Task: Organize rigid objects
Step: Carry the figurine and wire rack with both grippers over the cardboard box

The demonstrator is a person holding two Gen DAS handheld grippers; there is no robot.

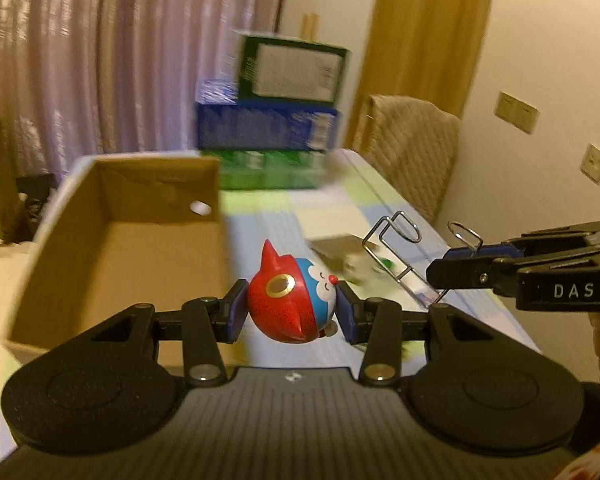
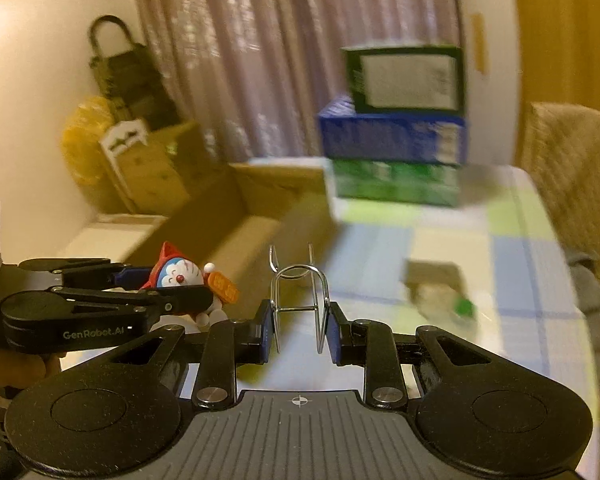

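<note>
Your left gripper (image 1: pixel 291 312) pinches the cat figurine (image 1: pixel 292 300) above the desk (image 1: pixel 268 224); your right gripper (image 2: pixel 299 330) pinches the wire clip (image 2: pixel 300 300). A blurred small object (image 2: pixel 444 300) on the desk is unreadable.

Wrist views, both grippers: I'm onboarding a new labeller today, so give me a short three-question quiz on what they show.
1. True or false: the left gripper is shut on the cat figurine.
2. What does the right gripper hold? A) a bottle B) a wire rack C) nothing
3. How many boxes are in the stack behind the open cardboard box?

Key: 1 true. 2 B. 3 three.
</note>
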